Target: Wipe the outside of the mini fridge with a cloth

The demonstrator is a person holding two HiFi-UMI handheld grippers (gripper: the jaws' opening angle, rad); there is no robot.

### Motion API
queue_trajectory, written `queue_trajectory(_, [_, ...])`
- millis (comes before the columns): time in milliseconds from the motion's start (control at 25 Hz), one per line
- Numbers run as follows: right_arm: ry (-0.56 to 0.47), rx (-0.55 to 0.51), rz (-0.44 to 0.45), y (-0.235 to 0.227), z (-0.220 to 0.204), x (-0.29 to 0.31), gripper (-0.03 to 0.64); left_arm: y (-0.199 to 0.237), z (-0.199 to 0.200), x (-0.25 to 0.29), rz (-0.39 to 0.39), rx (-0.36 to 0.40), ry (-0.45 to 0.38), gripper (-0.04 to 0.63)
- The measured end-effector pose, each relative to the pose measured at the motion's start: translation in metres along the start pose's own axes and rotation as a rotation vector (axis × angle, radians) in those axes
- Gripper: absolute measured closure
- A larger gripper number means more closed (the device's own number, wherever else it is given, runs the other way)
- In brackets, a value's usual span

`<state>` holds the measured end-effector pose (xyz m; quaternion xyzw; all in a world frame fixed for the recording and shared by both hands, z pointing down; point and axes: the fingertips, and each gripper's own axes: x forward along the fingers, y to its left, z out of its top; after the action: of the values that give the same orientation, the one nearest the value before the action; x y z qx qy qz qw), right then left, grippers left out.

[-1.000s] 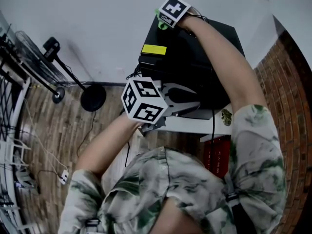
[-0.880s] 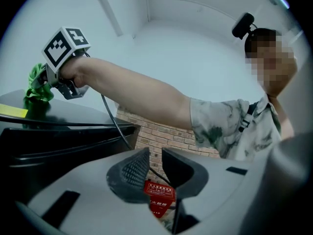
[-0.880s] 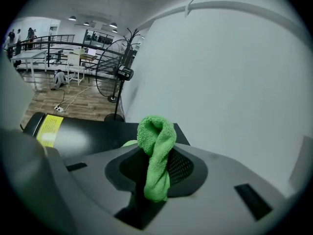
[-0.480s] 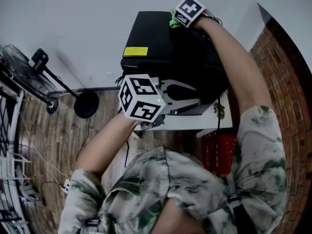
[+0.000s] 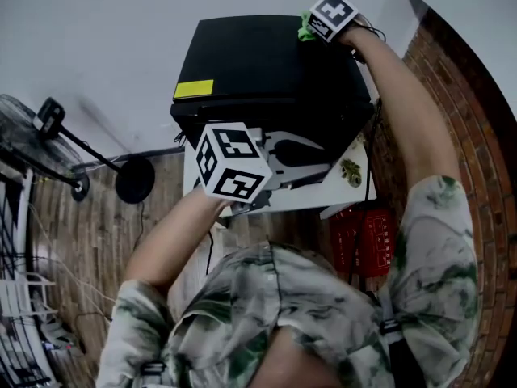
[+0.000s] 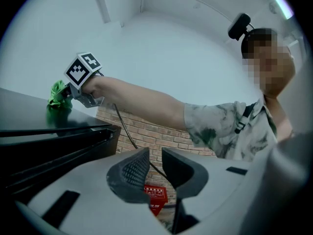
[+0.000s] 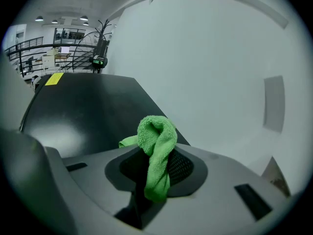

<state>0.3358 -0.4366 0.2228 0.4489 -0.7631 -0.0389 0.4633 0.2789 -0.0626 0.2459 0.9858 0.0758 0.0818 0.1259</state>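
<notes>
The black mini fridge (image 5: pixel 258 71) stands against the white wall, with a yellow sticker (image 5: pixel 193 89) on its top. My right gripper (image 5: pixel 319 24) is at the top's back right corner, shut on a green cloth (image 5: pixel 305 31) that rests on the surface. In the right gripper view the cloth (image 7: pixel 156 151) hangs bunched between the jaws, and the fridge top (image 7: pixel 88 111) stretches ahead. My left gripper (image 5: pixel 311 158) hovers by the fridge's front edge. In the left gripper view its jaws (image 6: pixel 155 163) stand a narrow gap apart and hold nothing.
The fridge sits on a white table (image 5: pixel 323 202) that also bears a small object (image 5: pixel 350 170). A red crate (image 5: pixel 365 241) is below at the right, beside a brick wall (image 5: pixel 456 111). A fan on a stand (image 5: pixel 133 178) and cables occupy the wooden floor at the left.
My right gripper has slid the green cloth rightwards along the back of the fridge top to its right corner. The left gripper has hardly moved.
</notes>
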Motion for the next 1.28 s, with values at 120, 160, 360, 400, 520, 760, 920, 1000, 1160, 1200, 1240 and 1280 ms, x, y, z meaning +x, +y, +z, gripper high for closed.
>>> queue_trajectory(120, [0.003,0.014,-0.016,-0.014,-0.017,-0.007,0.505,0.000,0.000,0.010,-0.006,-0.005,0.004,0.522])
queue_trajectory(160, [0.002,0.020,-0.019,-0.018,-0.022,-0.009,0.505,0.000,-0.001,0.014,-0.008,-0.006,0.005,0.522])
queue_trajectory(360, [-0.020,0.048,-0.017,-0.033,-0.043,-0.016,0.505,0.002,-0.001,0.029,0.000,-0.007,0.009,0.522])
queue_trajectory(400, [-0.027,0.053,-0.016,-0.035,-0.045,-0.017,0.505,0.003,0.000,0.031,0.004,-0.007,0.007,0.522])
queue_trajectory(520, [-0.046,0.059,-0.012,-0.040,-0.054,-0.022,0.505,0.004,-0.001,0.040,0.012,-0.012,0.007,0.522])
queue_trajectory(760, [-0.185,0.089,-0.004,-0.048,-0.057,-0.044,0.505,0.004,0.000,0.055,0.054,-0.006,-0.017,0.522])
queue_trajectory(920, [-0.328,0.149,-0.008,-0.061,-0.057,-0.076,0.505,0.003,-0.002,0.064,0.080,0.001,-0.035,0.522])
queue_trajectory(1000, [-0.363,0.176,-0.024,-0.069,-0.064,-0.091,0.505,-0.001,-0.006,0.068,0.064,0.000,-0.024,0.522])
queue_trajectory(1160, [-0.367,0.210,-0.057,-0.081,-0.079,-0.111,0.505,-0.014,-0.009,0.072,0.022,0.008,-0.005,0.522])
queue_trajectory(1200, [-0.363,0.217,-0.067,-0.083,-0.084,-0.114,0.505,-0.017,-0.010,0.072,0.010,0.008,-0.006,0.522])
queue_trajectory(1240, [-0.360,0.224,-0.077,-0.083,-0.091,-0.117,0.505,-0.021,-0.011,0.072,-0.001,0.008,-0.007,0.522])
queue_trajectory(1280, [-0.356,0.227,-0.084,-0.082,-0.099,-0.119,0.505,-0.025,-0.013,0.073,-0.011,0.009,-0.010,0.522])
